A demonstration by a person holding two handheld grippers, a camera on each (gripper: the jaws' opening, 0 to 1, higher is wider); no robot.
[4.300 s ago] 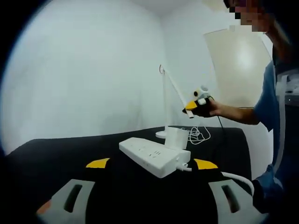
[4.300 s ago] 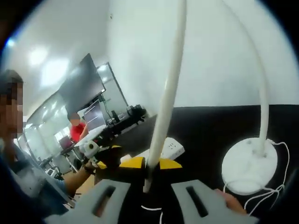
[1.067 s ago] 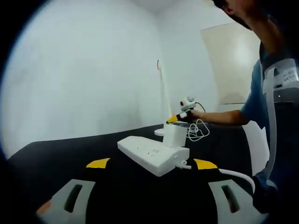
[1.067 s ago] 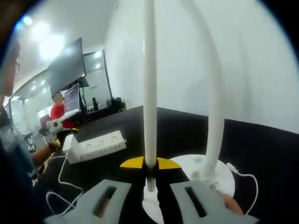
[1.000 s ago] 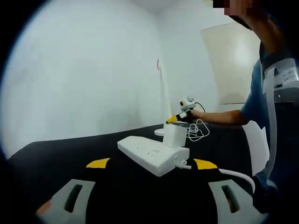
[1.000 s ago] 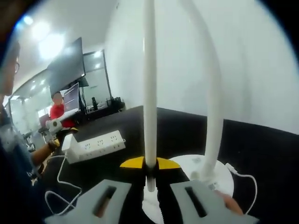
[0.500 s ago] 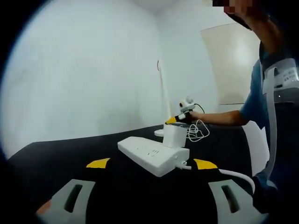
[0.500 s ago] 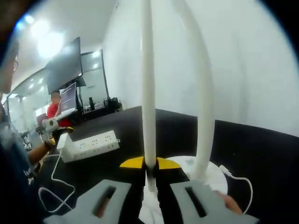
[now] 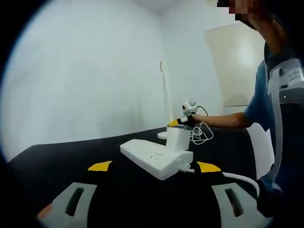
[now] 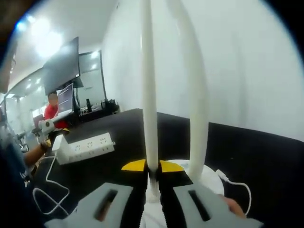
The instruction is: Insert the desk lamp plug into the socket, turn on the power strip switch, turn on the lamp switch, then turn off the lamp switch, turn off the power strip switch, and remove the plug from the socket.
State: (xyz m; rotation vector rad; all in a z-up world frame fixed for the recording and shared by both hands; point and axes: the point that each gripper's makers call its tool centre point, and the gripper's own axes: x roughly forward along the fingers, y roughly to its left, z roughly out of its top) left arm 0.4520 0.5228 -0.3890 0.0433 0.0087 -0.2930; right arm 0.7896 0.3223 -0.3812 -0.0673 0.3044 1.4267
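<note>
Right hand-held gripper (image 10: 152,176): jaws clenched on the thin white lamp arm (image 10: 148,95), which runs up between the yellow tips. The thicker lamp stem (image 10: 195,104) stands just beside it, rising from the round white lamp base (image 10: 214,183) on the black counter (image 10: 256,156). A thin white cord (image 10: 237,186) leaves the base on the right side of the view.

Left hand-held gripper (image 9: 154,167): jaws released, wide apart, nothing between them; it hovers low over the counter, facing the white power strip (image 9: 154,157).

Power strip lies flat on the counter, near the lamp base. A boxy white plug (image 9: 177,137) sits upright in the socket at its far end (switch state cannot be told). A white cable (image 9: 235,178) leaves the near end of the strip.

In the left gripper view the right hand-held gripper appears beyond the plug, held in the person's hand (image 9: 199,117), beside a loose coil of cord.
</note>
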